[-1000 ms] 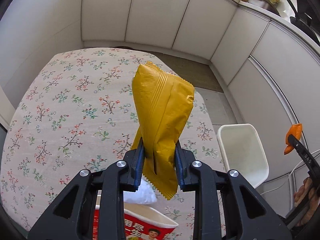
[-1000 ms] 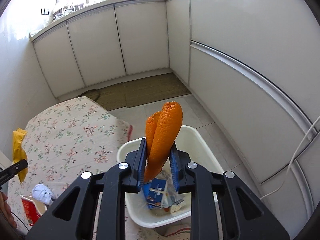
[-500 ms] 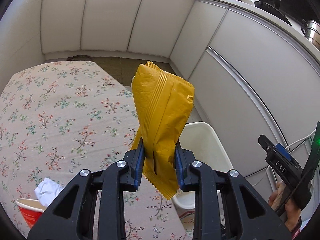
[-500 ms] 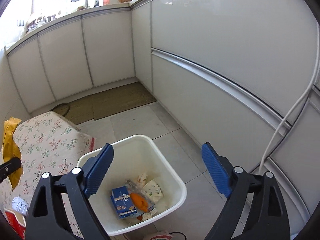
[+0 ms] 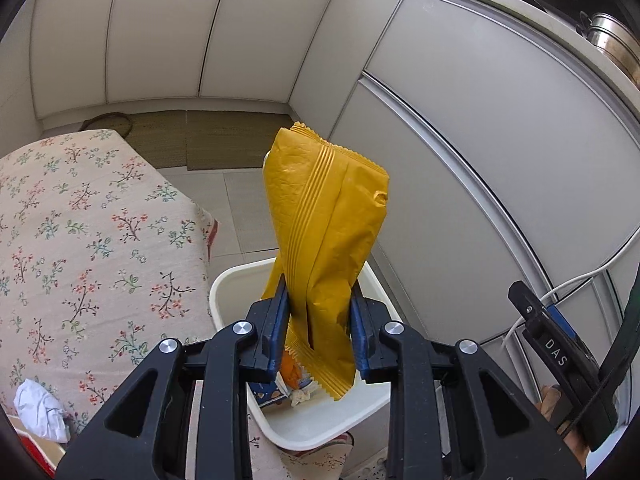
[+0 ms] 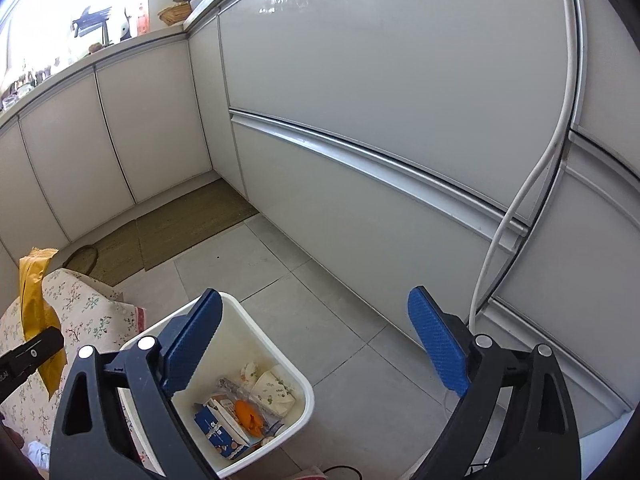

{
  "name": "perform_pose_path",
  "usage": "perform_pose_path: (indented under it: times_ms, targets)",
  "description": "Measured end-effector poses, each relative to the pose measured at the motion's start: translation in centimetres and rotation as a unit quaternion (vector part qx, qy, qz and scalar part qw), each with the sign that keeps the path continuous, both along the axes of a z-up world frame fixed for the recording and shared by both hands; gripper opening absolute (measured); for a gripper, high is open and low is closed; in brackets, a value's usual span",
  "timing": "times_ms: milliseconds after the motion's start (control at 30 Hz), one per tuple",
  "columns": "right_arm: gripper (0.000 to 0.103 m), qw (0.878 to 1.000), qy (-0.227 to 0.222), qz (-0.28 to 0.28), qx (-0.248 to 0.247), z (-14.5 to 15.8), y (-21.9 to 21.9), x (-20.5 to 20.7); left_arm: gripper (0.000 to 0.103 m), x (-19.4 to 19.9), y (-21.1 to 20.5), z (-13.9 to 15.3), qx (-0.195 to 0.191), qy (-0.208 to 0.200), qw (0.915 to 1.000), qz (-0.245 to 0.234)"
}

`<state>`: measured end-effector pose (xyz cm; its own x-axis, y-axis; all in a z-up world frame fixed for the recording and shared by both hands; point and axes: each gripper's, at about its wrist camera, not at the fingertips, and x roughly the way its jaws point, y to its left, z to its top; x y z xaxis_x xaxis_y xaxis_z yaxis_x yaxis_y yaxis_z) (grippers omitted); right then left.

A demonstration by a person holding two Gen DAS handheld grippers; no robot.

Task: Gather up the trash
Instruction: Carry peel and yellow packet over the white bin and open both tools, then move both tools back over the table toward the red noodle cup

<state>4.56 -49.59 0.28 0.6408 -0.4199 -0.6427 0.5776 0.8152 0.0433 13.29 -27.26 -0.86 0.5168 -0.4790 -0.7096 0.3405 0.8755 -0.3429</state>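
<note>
Peel [image 6: 249, 414] in bin [image 6: 298, 378] clearest beneath right tongs [image 6: 316, 356].

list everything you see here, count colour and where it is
wrapper: 1, yellow, clamped upright in the left tool above the bin
bin: 1, white, on the floor beside the table
peel: 1, orange, inside the bin
carton: 1, blue, inside the bin beside the peel
crumpled paper: 1, white, on the table near its front edge
cup: 1, red and white, only a sliver in view at the table's front edge
table: 1, floral cloth, left of the bin
mats: brown, count unclear, on the floor by the cabinets
cable: 1, white, hanging down the cabinet front
pot: 1, steel, on the counter
left tool: 1, black with blue pads, shut on the wrapper
right tool: 1, black with blue pads, open wide above the bin
</note>
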Motion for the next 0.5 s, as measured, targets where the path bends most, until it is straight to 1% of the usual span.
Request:
perform_pose_path:
  times_ms: [133, 267, 333, 433, 467, 500]
  targets:
    - [0.091, 1.0, -0.001, -0.001, -0.007, 0.1, -0.1, -0.1, 0.026, 0.8, -1.1, -0.3, -0.014, 0.017, 0.9998, -0.002]
    - [0.091, 1.0, 0.003, -0.005, -0.007, 0.1, -0.3, -0.1, 0.03, 1.4, -1.9, -1.3, -0.03, 0.048, 0.9984, -0.01]
    - [0.091, 1.0, 0.006, -0.006, -0.004, -0.1, -0.4, -0.1, 0.028, 1.6, -2.2, -1.8, -0.028, 0.059, 0.9978, -0.011]
    - [0.091, 1.0, 0.007, -0.004, -0.003, 0.0, -0.2, 0.0, 0.035, 1.3, -2.3, -2.2, -0.017, 0.067, 0.9976, -0.007]
    - [0.091, 1.0, 0.007, -0.003, -0.003, 0.0, -0.1, 0.0, 0.04, 1.3, -2.2, -2.2, -0.015, 0.068, 0.9976, -0.005]
    - [0.091, 1.0, 0.006, -0.001, -0.003, 0.1, 0.0, 0.1, 0.047, 1.2, -2.0, -2.2, -0.014, 0.068, 0.9976, -0.001]
